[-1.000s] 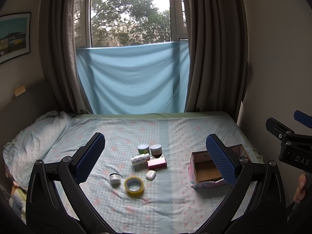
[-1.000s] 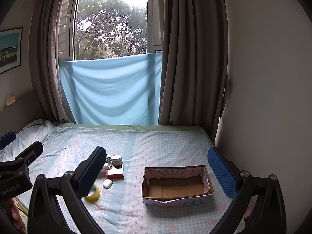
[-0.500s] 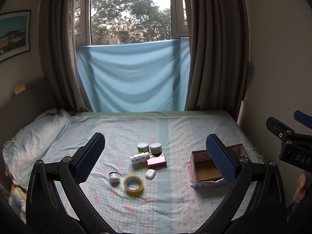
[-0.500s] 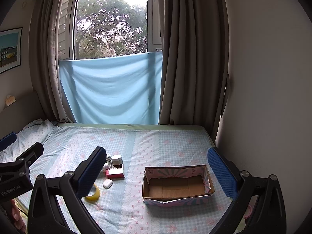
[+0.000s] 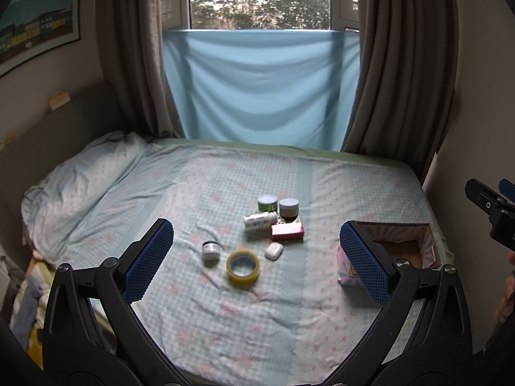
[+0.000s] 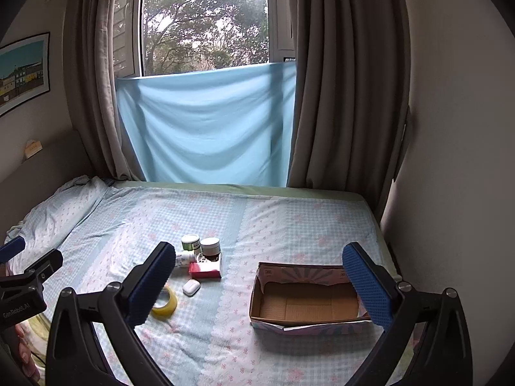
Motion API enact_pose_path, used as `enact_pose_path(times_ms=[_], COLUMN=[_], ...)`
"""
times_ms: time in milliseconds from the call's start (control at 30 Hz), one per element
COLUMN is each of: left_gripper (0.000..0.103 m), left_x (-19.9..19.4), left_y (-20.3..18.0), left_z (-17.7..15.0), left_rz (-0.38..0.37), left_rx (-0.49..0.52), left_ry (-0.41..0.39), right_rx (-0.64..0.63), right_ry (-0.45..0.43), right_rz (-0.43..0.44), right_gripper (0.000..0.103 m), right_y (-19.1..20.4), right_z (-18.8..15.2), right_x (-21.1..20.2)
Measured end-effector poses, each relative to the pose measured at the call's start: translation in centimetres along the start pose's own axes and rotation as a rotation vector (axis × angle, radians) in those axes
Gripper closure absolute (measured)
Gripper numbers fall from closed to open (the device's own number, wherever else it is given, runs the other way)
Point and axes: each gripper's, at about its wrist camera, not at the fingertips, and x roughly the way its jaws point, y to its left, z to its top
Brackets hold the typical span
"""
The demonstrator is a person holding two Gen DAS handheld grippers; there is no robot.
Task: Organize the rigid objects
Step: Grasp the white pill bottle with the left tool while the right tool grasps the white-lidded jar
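The box [image 6: 307, 302] near the bed's [image 6: 289, 225] right edge is seen empty; both grippers [image 5: 257, 257] [image 6: 267, 280] are held wide open, unladen.

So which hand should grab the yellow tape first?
Probably the left. The left tool is open with the yellow tape between its fingers. The right tool faces the empty box, with the tape off to its left.
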Motion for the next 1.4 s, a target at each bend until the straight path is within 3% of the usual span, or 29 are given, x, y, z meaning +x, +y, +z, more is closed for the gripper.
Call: enact_pose_path(times_ms=[167,333,500,700,867,1000,1200,1400], left_gripper=[0.000,0.000,0.000,0.000,0.001,0.001,0.001,0.001], left_x=[2.6,7.2,13.2,22.2,30.7,37.2,45.9,53.8], left_y=[3.0,6.5,8.9,10.0,8.6,6.1,1.4,-1.8], left_z=[-1.4,-1.4,0.0,1.9,2.2,1.4,-1.1,-4.2], left_rz=[0.043,0.031,-0.035,-0.175,-0.299,-0.398,-0.487,-0.562], left_rx=[-0.015,-0.024,0.070,0.229,0.396,0.539,0.730,0.795], left_ry=[0.067,0.120,0.182,0.246,0.302,0.339,0.412,0.555], right_rx=[-0.003,0.003,0.047,0.074,0.079,0.031,-0.068,-0.176], right_ry=[0.059,0.124,0.200,0.255,0.294,0.331,0.411,0.521], right_rz=[0.044,0.044,0.023,-0.024,0.007,0.086,0.185,0.298], right_gripper=[0.000,0.000,0.000,0.000,0.000,0.000,0.000,0.000], right_y=[1.2,3.6,6.5,9.4,10.6,11.1,10.6,10.7], right_z=[-0.2,-0.4,-0.4,-0.1,0.0,-0.6,-2.3,-5.0], right_x=[3.7,7.4,11.9,18.9,25.9,31.9,41.6,51.7])
